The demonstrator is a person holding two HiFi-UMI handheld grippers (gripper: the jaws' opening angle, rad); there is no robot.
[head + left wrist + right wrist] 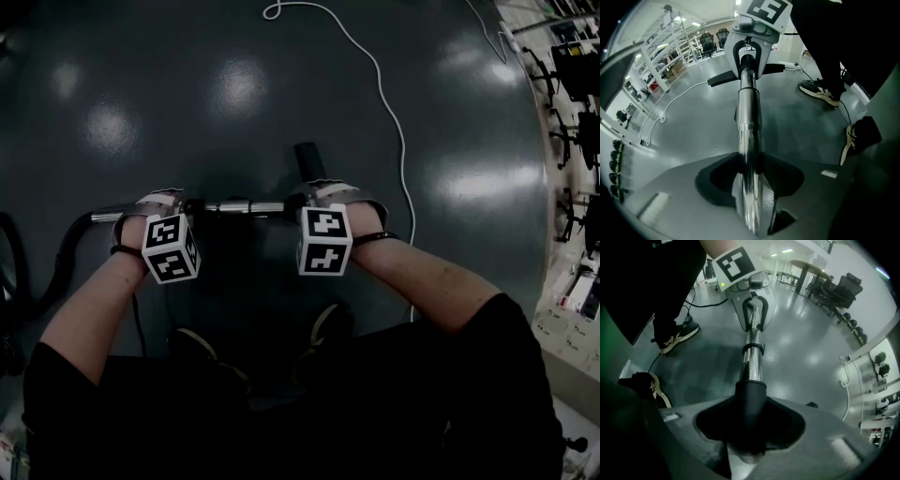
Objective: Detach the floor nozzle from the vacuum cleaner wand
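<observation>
Forearms (427,272) come first in the head view, each ending in a gripper over the level wand (239,207). The left gripper (157,217) sits toward 9 o'clock and the right gripper (323,202) near centre. At its 12 o'clock the floor nozzle (308,157) pokes out, mostly hidden.

In the left gripper view, fingers (717,185) are clamped on bare chrome, likely stiff but slippery.

In the right gripper view, fingers (712,425) are closed round the nozzle's black neck (751,397), probably light plastic and the better hold. I cannot make out any release catch.
</observation>
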